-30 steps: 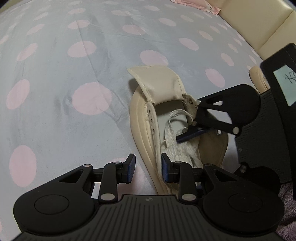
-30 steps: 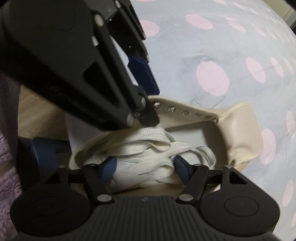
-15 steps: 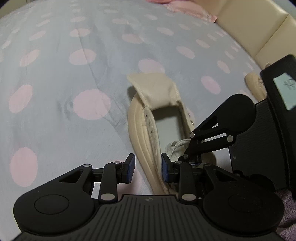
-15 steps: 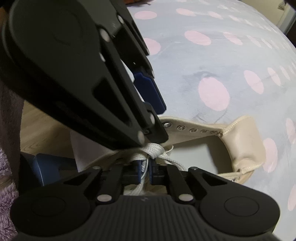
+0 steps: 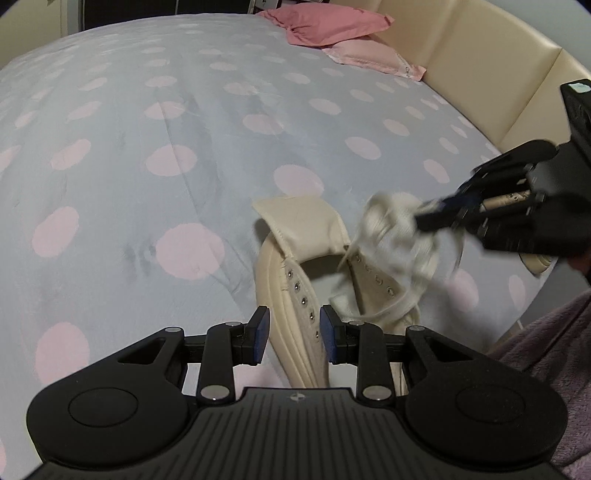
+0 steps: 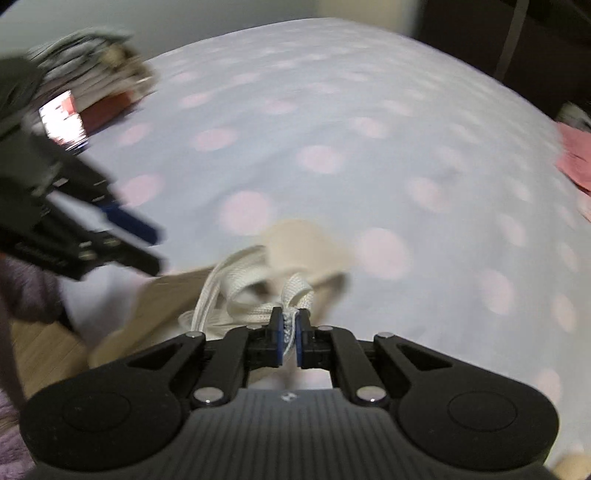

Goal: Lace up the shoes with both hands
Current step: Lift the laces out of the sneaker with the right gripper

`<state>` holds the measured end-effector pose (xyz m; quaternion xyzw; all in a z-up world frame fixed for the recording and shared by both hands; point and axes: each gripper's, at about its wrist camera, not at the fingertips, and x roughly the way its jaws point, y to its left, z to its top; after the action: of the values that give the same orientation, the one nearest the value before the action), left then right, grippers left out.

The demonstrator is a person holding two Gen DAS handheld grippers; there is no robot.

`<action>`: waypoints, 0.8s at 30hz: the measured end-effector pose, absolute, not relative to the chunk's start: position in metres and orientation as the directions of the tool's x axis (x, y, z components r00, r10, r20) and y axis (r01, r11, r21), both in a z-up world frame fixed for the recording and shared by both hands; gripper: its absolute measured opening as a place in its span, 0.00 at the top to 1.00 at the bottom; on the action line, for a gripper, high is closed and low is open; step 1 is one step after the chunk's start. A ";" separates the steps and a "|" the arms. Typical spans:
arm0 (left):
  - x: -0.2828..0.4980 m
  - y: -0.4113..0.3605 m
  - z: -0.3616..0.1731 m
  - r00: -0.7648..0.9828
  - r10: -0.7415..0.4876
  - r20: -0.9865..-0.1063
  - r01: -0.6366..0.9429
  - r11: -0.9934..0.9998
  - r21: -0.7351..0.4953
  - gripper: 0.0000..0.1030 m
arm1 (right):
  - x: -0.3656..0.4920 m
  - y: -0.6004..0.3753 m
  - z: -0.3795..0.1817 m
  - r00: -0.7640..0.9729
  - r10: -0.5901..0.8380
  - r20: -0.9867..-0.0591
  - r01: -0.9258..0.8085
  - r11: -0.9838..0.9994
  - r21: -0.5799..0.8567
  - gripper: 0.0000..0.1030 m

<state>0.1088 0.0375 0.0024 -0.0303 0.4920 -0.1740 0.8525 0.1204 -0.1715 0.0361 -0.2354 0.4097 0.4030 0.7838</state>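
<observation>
Two claws: right claw [image 6: 290, 332] pinches the lace [image 6: 255, 286], left claw [image 5: 293, 334] gapes astride the shoe [image 5: 306, 273], tongue pointing away.

My left tool [image 5: 291, 334] is black with blue pads [image 5: 261, 332]; my right tool [image 6: 290, 338] matches. The shoe [image 5: 295, 314] is cream with silver eyelets [image 5: 300, 286], its shoelace [image 6: 240, 284] white. The bedspread [image 5: 166, 110] is pale grey-blue with pink polka dots. The pillows [image 5: 332, 31] are pink, the headboard [image 5: 480, 59] cream.

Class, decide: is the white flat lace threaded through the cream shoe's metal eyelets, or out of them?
Out. The metal eyelets on the cream shoe are bare; the right gripper holds the white flat lace bunched.
</observation>
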 end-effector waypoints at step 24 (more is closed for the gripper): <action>0.117 0.023 0.006 0.487 -0.320 -0.813 0.299 0.935 -0.188 0.52 | 0.206 -0.261 -0.001 0.423 0.120 -0.898 -0.634 0.747 -0.199 0.55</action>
<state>0.1169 0.0228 0.0057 -0.0106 0.4737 -0.1795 0.8621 0.2064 -0.2611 -0.0013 -0.2663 0.4827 0.2358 0.8003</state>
